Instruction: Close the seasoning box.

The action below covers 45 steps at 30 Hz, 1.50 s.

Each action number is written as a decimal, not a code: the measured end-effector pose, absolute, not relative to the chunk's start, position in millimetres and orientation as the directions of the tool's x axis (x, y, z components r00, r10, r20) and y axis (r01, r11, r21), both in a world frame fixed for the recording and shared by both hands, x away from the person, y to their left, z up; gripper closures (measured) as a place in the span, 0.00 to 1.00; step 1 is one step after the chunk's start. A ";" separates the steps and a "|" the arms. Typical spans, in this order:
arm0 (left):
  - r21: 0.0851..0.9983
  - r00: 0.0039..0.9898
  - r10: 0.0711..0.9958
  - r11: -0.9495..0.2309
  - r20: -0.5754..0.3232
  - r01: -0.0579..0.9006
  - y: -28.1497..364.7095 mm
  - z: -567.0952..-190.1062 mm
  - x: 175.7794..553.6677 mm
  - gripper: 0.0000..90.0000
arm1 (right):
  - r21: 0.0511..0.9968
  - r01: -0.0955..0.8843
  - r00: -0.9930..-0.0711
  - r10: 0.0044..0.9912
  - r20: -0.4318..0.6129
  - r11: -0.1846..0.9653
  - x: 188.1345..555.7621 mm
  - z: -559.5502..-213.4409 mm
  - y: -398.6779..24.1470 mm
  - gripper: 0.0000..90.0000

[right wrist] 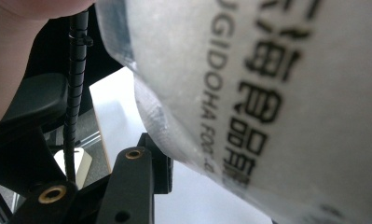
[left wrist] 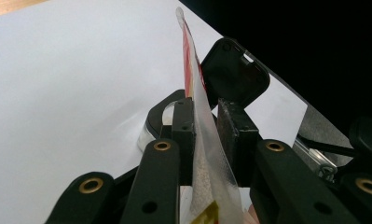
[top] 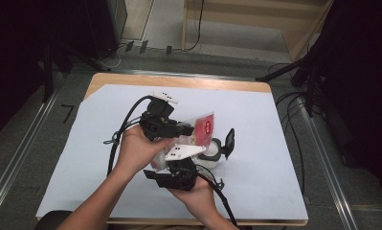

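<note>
So both hands are bunched up in the middle of the high view, working a clear plastic bag with a red label over a small round container whose black lid is flipped open to the right. The left gripper has its jaws nearly together with the bag's flat edge standing upright between them; looks like the pads are just about pinching it, one side touching for sure. The right gripper sits lower in the frame with the bag's printed end pressed right against its camera, so I can't tell if it's gripping. Container's open and the bag's lifted above it. I'd guess opening or pouring is what's left.
</note>
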<state>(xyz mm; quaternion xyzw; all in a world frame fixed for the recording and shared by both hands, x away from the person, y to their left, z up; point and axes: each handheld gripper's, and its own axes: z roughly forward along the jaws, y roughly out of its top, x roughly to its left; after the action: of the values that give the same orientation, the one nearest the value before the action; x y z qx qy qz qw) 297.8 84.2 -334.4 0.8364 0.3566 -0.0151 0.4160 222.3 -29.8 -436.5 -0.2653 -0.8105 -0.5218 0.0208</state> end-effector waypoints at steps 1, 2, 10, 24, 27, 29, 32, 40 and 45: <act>0.685 0.745 0.584 -0.400 -0.322 0.609 84.2 -334.4 297.8 0.86 | 0.835 0.452 -0.858 0.408 0.311 0.315 222.3 -436.5 -29.8 0.70; 0.685 0.746 0.584 -0.401 -0.321 0.609 84.3 -334.3 297.9 0.86 | 0.835 0.452 -0.858 0.408 0.310 0.315 222.3 -436.5 -29.9 0.70; 0.682 0.744 0.586 -0.402 -0.321 0.611 83.3 -333.8 298.5 0.86 | 0.835 0.456 -0.857 0.406 0.318 0.308 222.8 -436.0 -29.7 0.70; 0.682 0.747 0.584 -0.406 -0.319 0.609 82.0 -333.4 297.7 0.85 | 0.834 0.459 -0.856 0.403 0.323 0.307 222.5 -435.8 -29.4 0.70; 0.682 0.747 0.583 -0.407 -0.318 0.608 82.0 -333.5 297.7 0.85 | 0.834 0.459 -0.856 0.404 0.322 0.307 222.4 -435.9 -29.2 0.70; 0.681 0.748 0.583 -0.409 -0.317 0.607 82.0 -333.5 297.6 0.85 | 0.833 0.458 -0.857 0.403 0.322 0.309 222.2 -436.0 -29.2 0.70; 0.682 0.748 0.583 -0.408 -0.318 0.608 81.7 -333.5 297.3 0.85 | 0.834 0.458 -0.857 0.404 0.321 0.308 222.1 -436.1 -29.1 0.70; 0.680 0.748 0.583 -0.409 -0.318 0.608 81.5 -333.6 297.1 0.85 | 0.833 0.459 -0.856 0.404 0.322 0.308 221.7 -436.4 -28.7 0.70; 0.680 0.747 0.582 -0.408 -0.321 0.609 81.5 -333.8 297.2 0.85 | 0.833 0.459 -0.856 0.404 0.323 0.308 221.6 -436.4 -28.6 0.70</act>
<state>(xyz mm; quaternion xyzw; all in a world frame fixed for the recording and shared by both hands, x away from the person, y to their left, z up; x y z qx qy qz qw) 297.2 81.5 -333.8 0.8388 0.3550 -0.0167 0.4125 221.6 -28.6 -436.4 -0.2670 -0.8082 -0.5243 0.0263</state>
